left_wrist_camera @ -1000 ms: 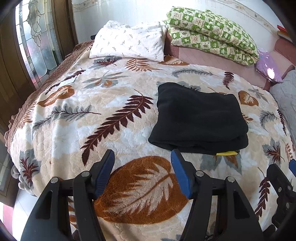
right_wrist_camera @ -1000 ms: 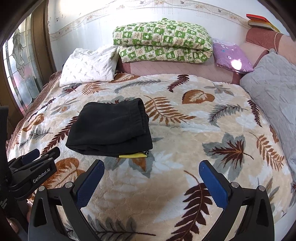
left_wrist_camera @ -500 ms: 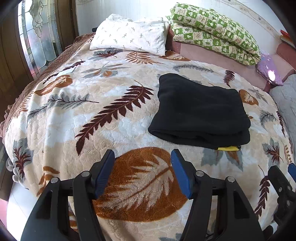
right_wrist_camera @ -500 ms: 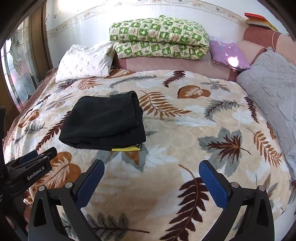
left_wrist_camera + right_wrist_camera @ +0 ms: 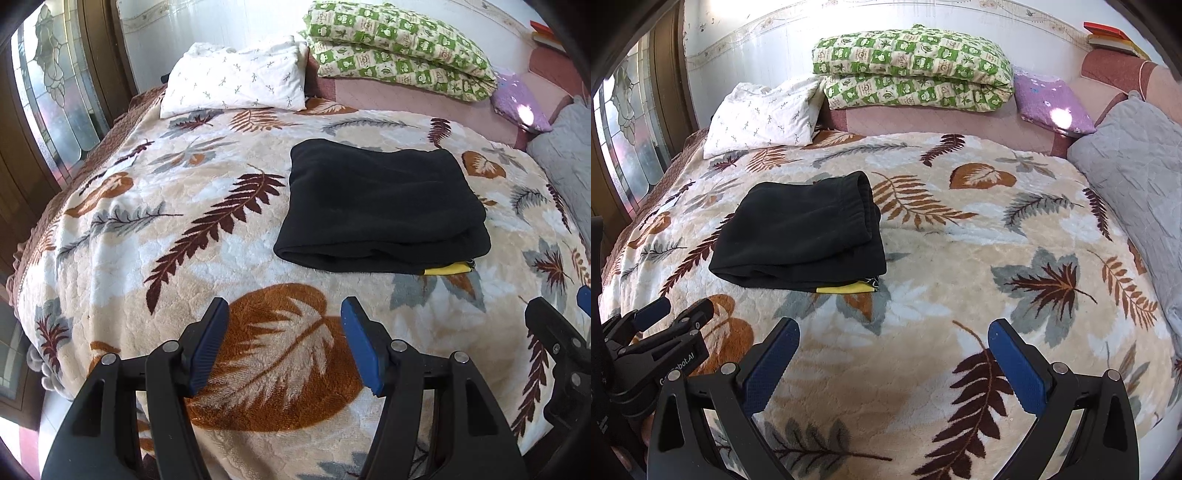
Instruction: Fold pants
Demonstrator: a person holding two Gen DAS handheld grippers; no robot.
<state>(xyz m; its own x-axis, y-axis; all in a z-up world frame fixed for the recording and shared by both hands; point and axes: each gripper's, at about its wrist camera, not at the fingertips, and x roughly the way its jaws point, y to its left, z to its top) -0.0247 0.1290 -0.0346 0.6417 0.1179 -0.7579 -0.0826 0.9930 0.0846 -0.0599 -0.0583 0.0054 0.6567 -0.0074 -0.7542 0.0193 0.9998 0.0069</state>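
Showing waistband [image 5: 866,206] (R view only)

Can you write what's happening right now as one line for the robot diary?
pants: folded on blanket | left gripper: open, empty | right gripper: open, empty

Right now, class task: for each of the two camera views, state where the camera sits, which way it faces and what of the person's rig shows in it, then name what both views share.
Left wrist view: sits behind the left tongs, open, over the bed's near edge, facing the headboard; the right tongs show at the right edge.
Right wrist view: sits behind the right tongs, open wider, facing the same way; the left tongs show at lower left.
Shared: the folded black pants, leaf blanket, white pillow and green quilt.
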